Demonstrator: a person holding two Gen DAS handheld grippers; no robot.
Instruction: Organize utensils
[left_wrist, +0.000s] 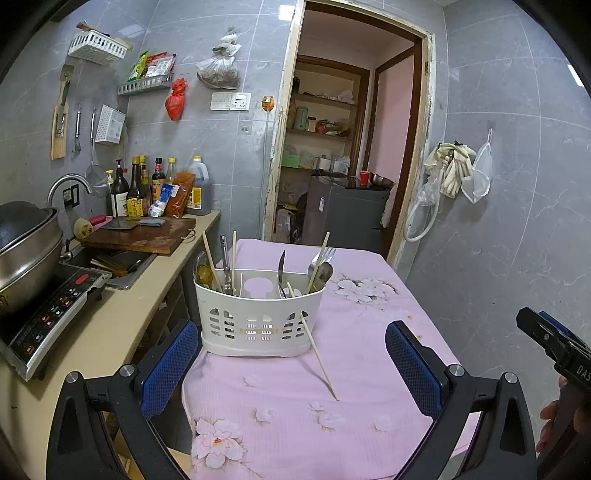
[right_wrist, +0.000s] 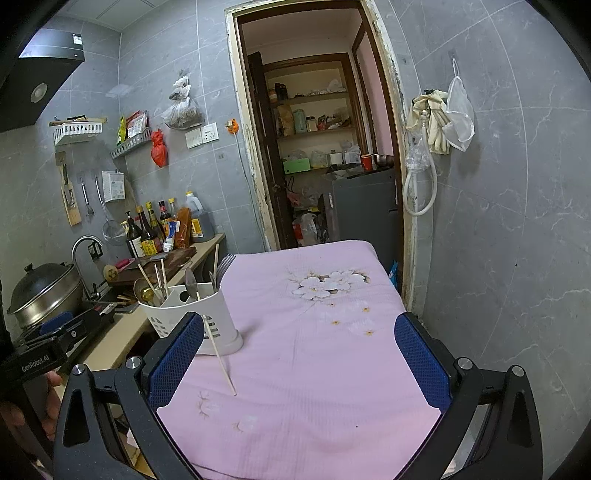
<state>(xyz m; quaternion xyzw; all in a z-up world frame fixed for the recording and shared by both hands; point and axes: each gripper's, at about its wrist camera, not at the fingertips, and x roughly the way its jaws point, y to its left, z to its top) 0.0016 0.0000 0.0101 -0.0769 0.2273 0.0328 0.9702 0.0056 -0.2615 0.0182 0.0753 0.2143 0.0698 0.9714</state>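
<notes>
My white slotted plastic caddy (left_wrist: 258, 321) sits near the table's (left_wrist: 369, 350) left edge on the pink floral cloth, stuffed with metal spoons, a fork and wooden chopsticks. One pale chopstick (left_wrist: 319, 356) leans against its front, tip on the cloth. Both my left gripper (left_wrist: 291, 354) and right gripper (right_wrist: 299, 350) hang spread wide, holding nothing.

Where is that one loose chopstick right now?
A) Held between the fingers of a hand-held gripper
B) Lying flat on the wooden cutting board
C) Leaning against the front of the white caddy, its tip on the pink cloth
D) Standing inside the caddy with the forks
C: the chopstick slants down the outside of the white caddy, its lower tip resting on the pink cloth.
</notes>
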